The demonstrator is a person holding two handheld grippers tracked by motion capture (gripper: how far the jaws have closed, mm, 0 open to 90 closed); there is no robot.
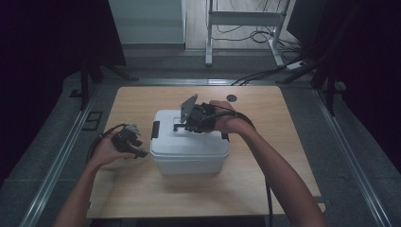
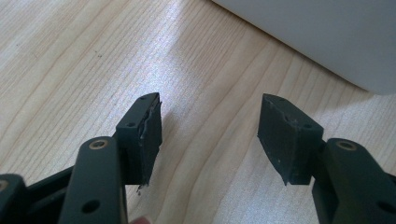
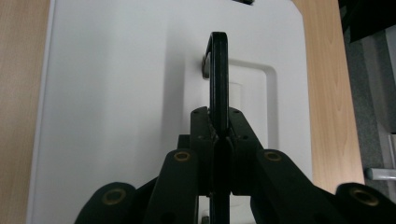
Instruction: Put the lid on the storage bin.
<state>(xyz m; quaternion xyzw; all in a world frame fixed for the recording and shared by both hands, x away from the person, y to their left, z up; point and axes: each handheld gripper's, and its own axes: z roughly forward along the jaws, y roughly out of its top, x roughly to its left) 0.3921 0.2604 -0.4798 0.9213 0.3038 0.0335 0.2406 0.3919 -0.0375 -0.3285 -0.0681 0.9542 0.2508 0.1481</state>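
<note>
A white lidded box (image 1: 189, 147) stands in the middle of the wooden table (image 1: 265, 113). On its lid (image 3: 116, 93) a black carrying handle (image 3: 218, 70) is raised upright, and my right gripper (image 3: 218, 122) is shut on that handle from above the box (image 1: 183, 126). My left gripper (image 1: 138, 150) rests low beside the box's left side, held in a hand. In the left gripper view its jaws (image 2: 210, 135) stand wide apart over bare wood, with nothing between them, and the box's white wall (image 2: 327, 37) lies just beyond.
A black latch (image 1: 155, 129) sits on the box's left end. A small dark round hole (image 1: 231, 98) marks the table's far edge. Beyond the table stand a white frame (image 1: 246, 19) and floor cables (image 1: 265, 35). Dark curtains flank both sides.
</note>
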